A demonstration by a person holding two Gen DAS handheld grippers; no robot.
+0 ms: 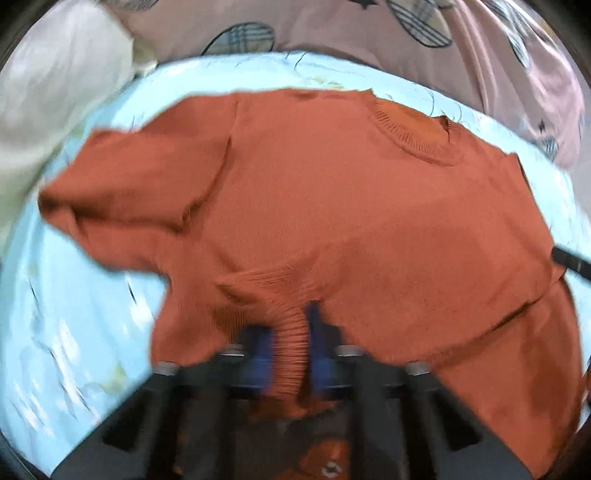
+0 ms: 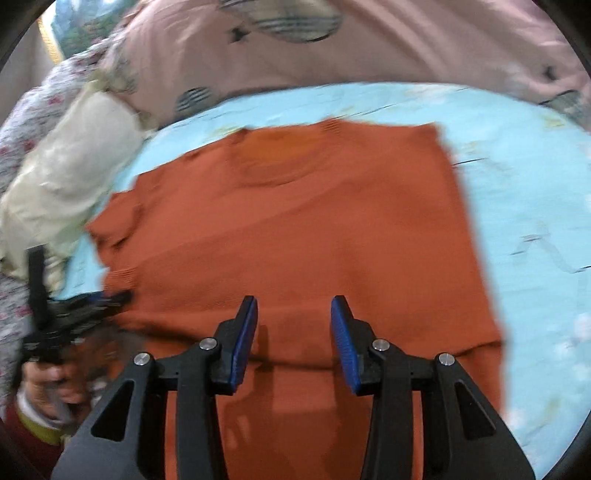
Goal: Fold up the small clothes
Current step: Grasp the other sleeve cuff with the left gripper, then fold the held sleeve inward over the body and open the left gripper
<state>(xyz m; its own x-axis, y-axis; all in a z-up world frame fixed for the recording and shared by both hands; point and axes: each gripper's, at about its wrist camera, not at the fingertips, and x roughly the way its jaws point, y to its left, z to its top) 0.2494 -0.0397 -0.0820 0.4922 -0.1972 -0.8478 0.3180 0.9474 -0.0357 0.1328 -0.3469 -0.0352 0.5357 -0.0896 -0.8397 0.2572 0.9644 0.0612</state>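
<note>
Nearest the left wrist camera, the left claw (image 1: 290,328) pinches a ribbed cuff (image 1: 293,354) of the orange knit sweater (image 1: 351,206) between its blue pads (image 1: 319,354), the fabric bunching up around the grip. In the right wrist view the right claw (image 2: 293,332) stands spread, its two blue pads (image 2: 341,343) well apart with nothing between them, hovering over the lower part of the sweater. At the left edge of that view the left claw appears again at the sweater's side edge, held by a person's hand (image 2: 48,384) with a dark red sleeve (image 2: 26,439) behind it.

The sweater lies spread, front up, on a light blue bed sheet (image 2: 535,206), with its round ribbed neckline (image 1: 417,136) at the far end. One sleeve (image 1: 122,199) is folded and rumpled on the left side. Beyond the sweater, a cream pillow (image 2: 70,177) lies at the far left, and a pink quilt (image 1: 351,26) with dark printed shapes runs along the far side of the bed.
</note>
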